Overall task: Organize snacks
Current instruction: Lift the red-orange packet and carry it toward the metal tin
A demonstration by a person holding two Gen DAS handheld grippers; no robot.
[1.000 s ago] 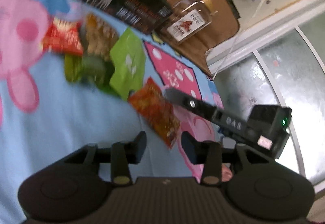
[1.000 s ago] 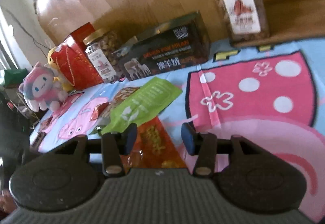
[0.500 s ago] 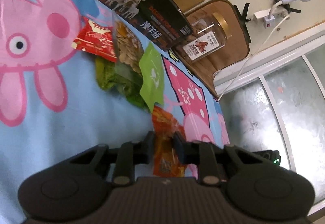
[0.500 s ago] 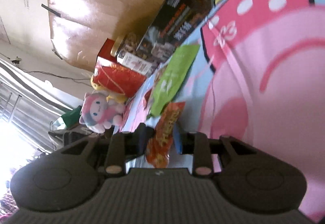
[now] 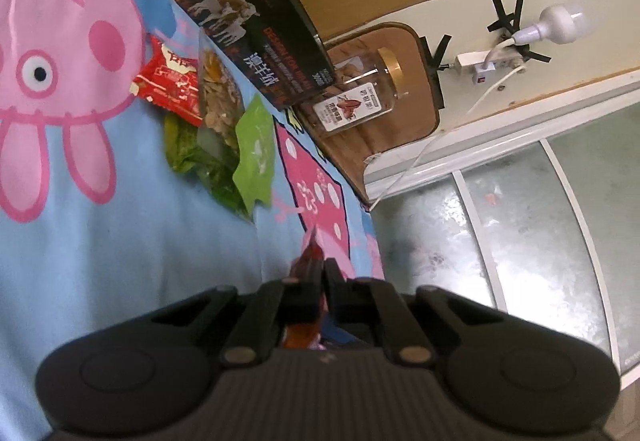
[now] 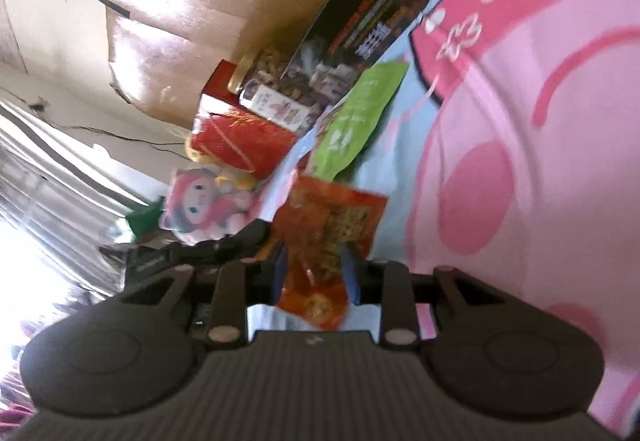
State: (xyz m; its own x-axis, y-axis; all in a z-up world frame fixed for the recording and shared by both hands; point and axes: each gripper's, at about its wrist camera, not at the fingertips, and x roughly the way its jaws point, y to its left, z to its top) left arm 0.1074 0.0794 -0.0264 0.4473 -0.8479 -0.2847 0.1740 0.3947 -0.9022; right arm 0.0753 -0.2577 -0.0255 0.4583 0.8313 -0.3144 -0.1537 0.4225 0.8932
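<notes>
An orange snack packet [image 6: 328, 237] hangs above the cartoon blanket. My left gripper [image 5: 322, 273] is shut on the packet's edge [image 5: 310, 253], which shows edge-on between the closed fingers. My right gripper [image 6: 314, 273] is open, with its fingers either side of the packet's lower end and a visible gap on both sides. The left gripper's arm [image 6: 224, 245] reaches in from the left in the right wrist view. A pile of other snacks lies further off: a light green pouch [image 5: 256, 157], a clear bag of chips [image 5: 218, 97], a red packet [image 5: 172, 85] and a dark green bag [image 5: 192, 153].
A long black box [image 5: 256, 41] and a glass jar with a gold lid [image 5: 352, 97] lie behind the pile. A nut jar [image 6: 276, 89], a red gift box [image 6: 236, 137] and a plush toy [image 6: 204, 201] stand by the wooden headboard [image 6: 192, 13]. A frosted glass door [image 5: 520, 221] is to the right.
My left gripper closed on the orange packet and lifted it off the blanket. My right gripper, narrow around the packet half a second ago, has opened wider around its lower end.
</notes>
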